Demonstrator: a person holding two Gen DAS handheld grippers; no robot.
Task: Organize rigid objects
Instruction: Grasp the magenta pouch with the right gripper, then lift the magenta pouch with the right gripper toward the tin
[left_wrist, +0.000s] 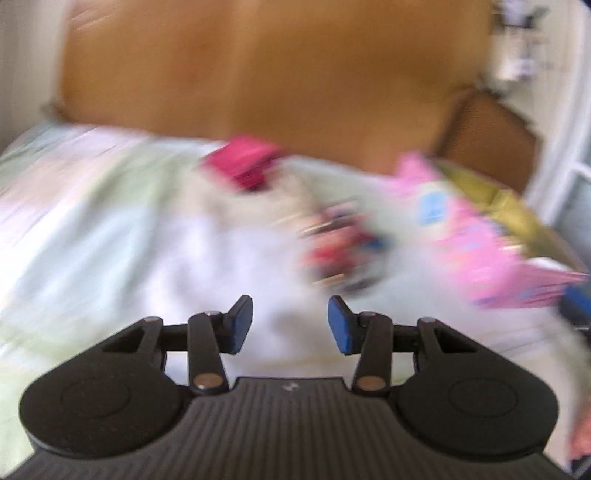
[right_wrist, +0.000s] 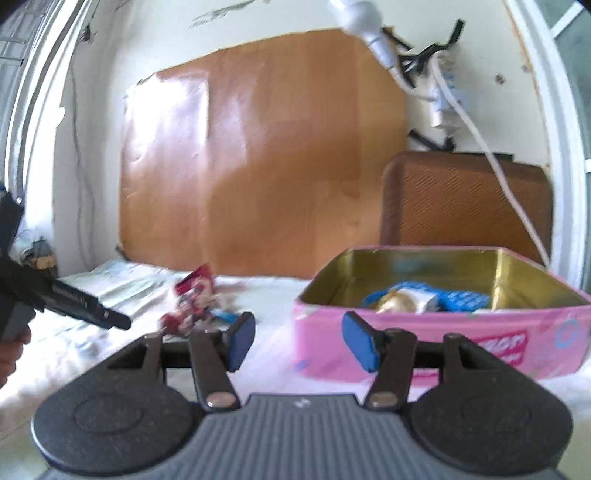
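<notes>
A pink tin box with a gold inside stands open on the bed at the right; a blue item and a pale gold item lie in it. It also shows blurred in the left wrist view. A small pile of red and blue toys lies on the sheet left of the tin, blurred in the left wrist view. A magenta object lies farther back. My left gripper is open and empty over the sheet. My right gripper is open and empty before the tin.
A wooden headboard backs the bed. A brown chair back stands behind the tin. White cables hang on the wall at the right. The left gripper's body shows at the left edge. The bed sheet is pale.
</notes>
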